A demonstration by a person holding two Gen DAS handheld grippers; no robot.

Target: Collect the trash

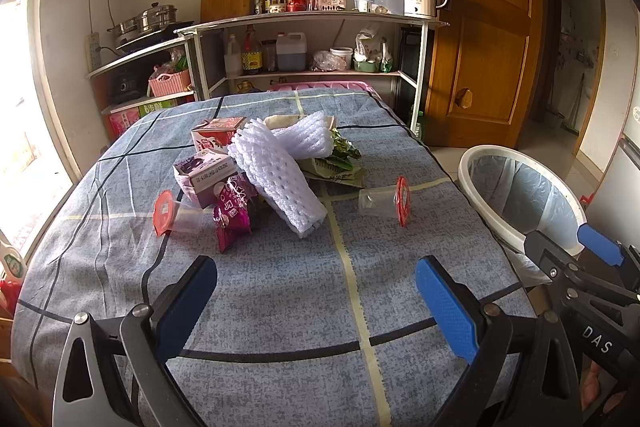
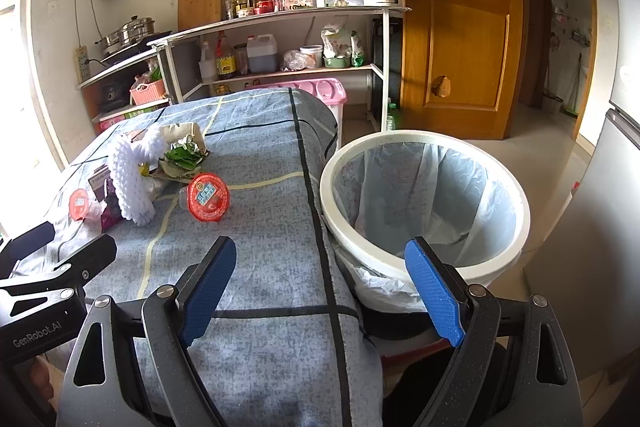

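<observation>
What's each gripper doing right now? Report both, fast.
Left gripper: open, holding nothing, above the table.
Right gripper: open, holding nothing, by the trash bin.

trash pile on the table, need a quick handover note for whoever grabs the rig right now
Left tongs: open, empty, over the near table.
Right tongs: open, empty, at the table edge beside the bin.
Trash: foam nets, cartons, wrappers and one red-lidded cup piled mid-table; a second cup lies apart, nearer the bin.
Done: nothing visibly binned.
Left: everything.
</observation>
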